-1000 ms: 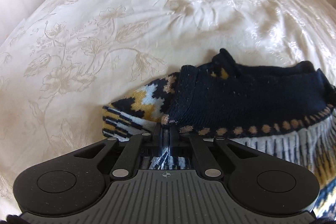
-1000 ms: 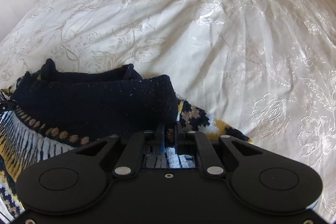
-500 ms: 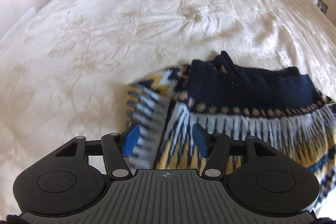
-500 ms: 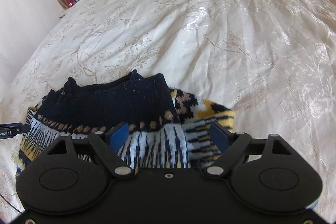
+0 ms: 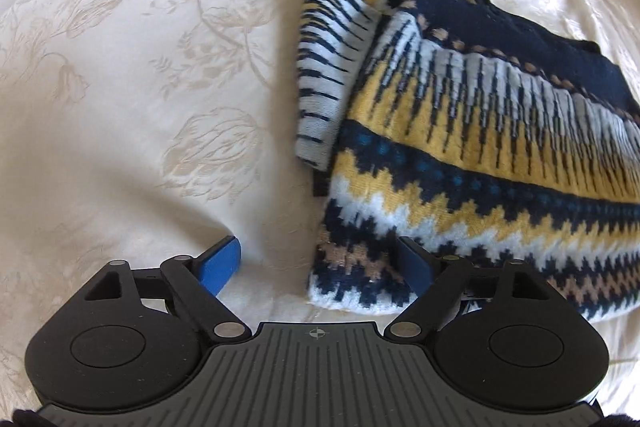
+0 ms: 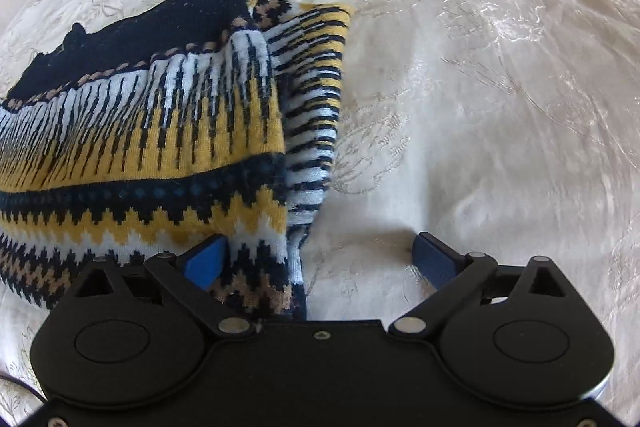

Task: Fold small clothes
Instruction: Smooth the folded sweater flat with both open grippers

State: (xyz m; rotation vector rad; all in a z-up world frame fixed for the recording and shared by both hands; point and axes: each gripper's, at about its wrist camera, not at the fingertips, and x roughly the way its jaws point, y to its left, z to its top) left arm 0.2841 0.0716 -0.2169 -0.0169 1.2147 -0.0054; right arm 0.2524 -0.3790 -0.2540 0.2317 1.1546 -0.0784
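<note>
Left wrist view: the left gripper (image 5: 318,259) stood wide apart, jaws just opened, with nothing pinched. Its left pad (image 5: 222,261) sat over bare bedspread (image 5: 132,107); its other pad lay at the near corner of the sweater (image 5: 472,155), and whether it touched the knit could not be told. The sweater lay flat on the bedspread, to the right of the view centre. Navy collar end was at the far side, zigzag hem band at the near side. One sleeve (image 5: 328,67) was folded in along the left edge — striped cuff end toward the camera.

Right wrist view: the right gripper (image 6: 320,259) was likewise spread wide, jaws just opened. The near right corner of the sweater (image 6: 152,131) lay between the pads but was not squeezed. The right pad (image 6: 434,259) was over bare bedspread (image 6: 500,87). The second sleeve (image 6: 316,99) was folded in along the right edge.

Judgement on progress: both sleeves were tucked and the body had been laid down and released, so one fold stage looked complete. The garment remained a fairly wide rectangle — a further fold, and perhaps some smoothing, probably remained.

Orientation: collar pointed away from both cameras, hem toward them. The patterned bands ran left-right, and the long axis appeared to run left-right too, though fisheye distortion made this uncertain
</note>
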